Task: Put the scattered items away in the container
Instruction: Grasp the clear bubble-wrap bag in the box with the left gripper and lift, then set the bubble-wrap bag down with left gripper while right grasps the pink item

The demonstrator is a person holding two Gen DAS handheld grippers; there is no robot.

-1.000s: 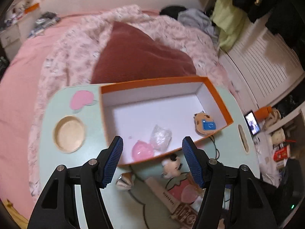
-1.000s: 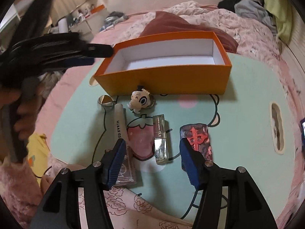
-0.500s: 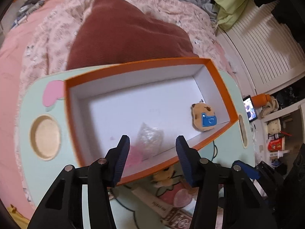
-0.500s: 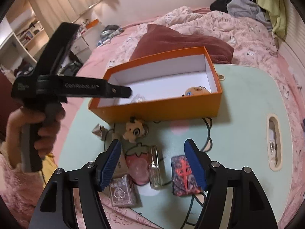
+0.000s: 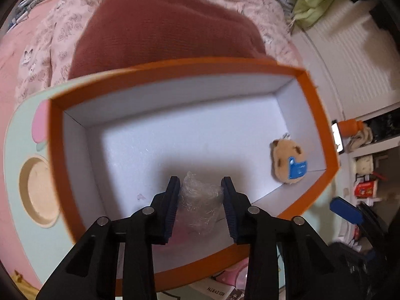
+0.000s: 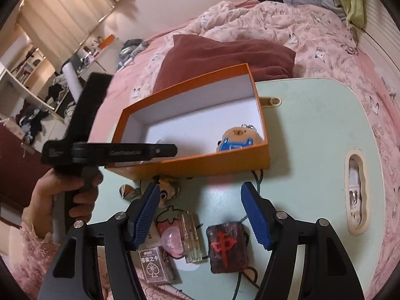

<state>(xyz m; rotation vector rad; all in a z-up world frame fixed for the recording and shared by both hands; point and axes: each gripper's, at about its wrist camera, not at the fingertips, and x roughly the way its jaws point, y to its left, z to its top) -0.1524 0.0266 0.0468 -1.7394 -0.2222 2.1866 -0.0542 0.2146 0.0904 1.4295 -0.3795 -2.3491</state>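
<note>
Two grippers are at work over the pale green counter (image 6: pixel 312 135), which sits on a bed with a pink flowered quilt (image 6: pixel 287 22) and a dark red cushion (image 5: pixel 160 25) behind it. The left gripper (image 5: pixel 200 190) reaches down inside the orange box (image 5: pixel 317 115), its jaws drawn in close on either side of a crumpled clear plastic wrapper (image 5: pixel 200 197); both blue pads seem to touch it, though I cannot tell how firmly it is pinched. Something pink lies beneath the wrapper on the white floor of the box, mostly hidden. Toward the far right corner of the box rests a tan bear plush with blue overalls (image 5: pixel 287 162), well apart from the wrapper.

The right gripper (image 6: pixel 200 212) hangs above the near edge of the counter with its jaws spread wide and nothing between them. Below it, outside the box, lie a dark tile with a red character (image 6: pixel 227 245), a clear glass bottle (image 6: pixel 191 237), a pink round object (image 6: pixel 172 242) and a small card box with a spade (image 6: pixel 155 267). Closer to the orange wall sit a big-eyed toy figure (image 6: pixel 167 190) and a silver cone (image 6: pixel 127 191). From this side the person's left hand (image 6: pixel 72 192) grips the left tool's handle.
</note>
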